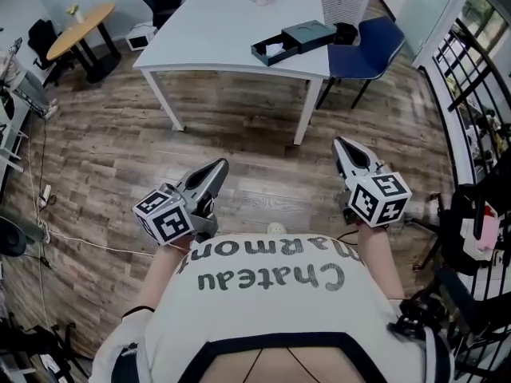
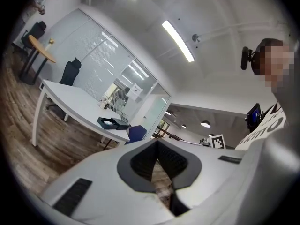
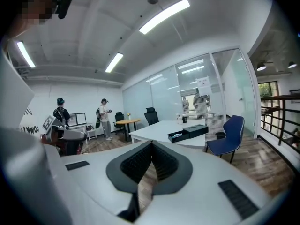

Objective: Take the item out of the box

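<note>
Head view: left tool point(image 1: 219, 167), right tool point(image 1: 340, 144) closed, empty; dark rectangular box point(image 1: 263, 54) on white table point(image 1: 215, 30).

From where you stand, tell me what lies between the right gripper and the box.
Head view: bare wood floor, then the white table's front leg and edge. Nothing else stands between right gripper and box.

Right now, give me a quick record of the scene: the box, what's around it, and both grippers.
box: dark, open, on the white table
white item: inside the box
lid: off, beside the box
blue chair: at the table's right side
left gripper: fingers together, empty, short of the table
right gripper: fingers together, empty, short of the table
</note>
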